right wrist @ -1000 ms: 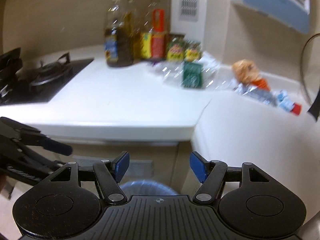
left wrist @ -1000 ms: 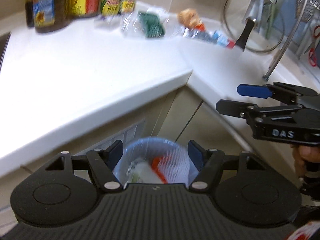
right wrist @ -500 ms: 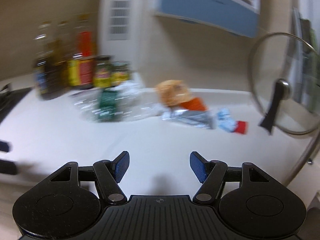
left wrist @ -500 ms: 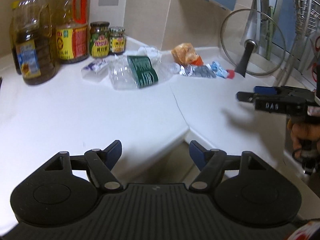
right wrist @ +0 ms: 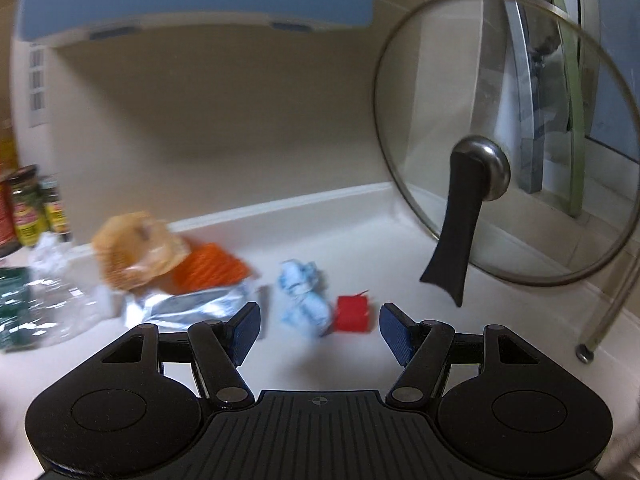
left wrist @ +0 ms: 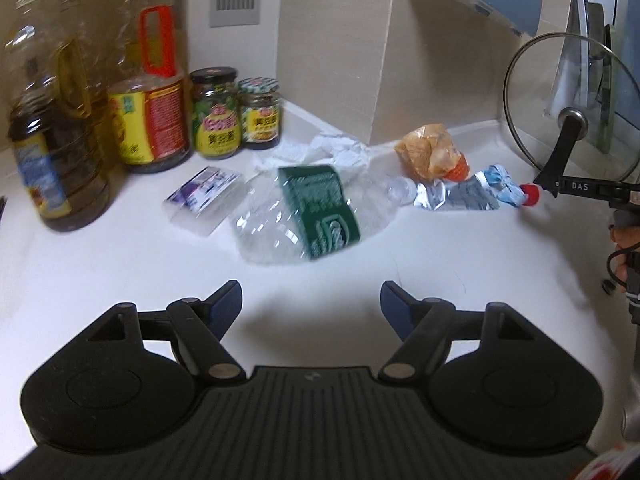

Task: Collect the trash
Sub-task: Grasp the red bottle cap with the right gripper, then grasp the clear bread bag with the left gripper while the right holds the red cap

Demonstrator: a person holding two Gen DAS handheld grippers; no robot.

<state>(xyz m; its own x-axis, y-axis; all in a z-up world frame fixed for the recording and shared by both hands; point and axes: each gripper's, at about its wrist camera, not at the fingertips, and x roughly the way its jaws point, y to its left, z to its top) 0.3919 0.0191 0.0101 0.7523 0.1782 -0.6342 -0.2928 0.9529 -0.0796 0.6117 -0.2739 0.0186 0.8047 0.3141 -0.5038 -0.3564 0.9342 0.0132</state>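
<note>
Trash lies on the counter; left tongs just widened, right tongs gape, both empty.

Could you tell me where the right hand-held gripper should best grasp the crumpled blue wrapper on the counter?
Probably across the middle of the crumpled blue wrapper, coming from the front and above. It lies loose on the white counter, directly ahead of the open right hand-held gripper; the red piece sits close on its right.
</note>
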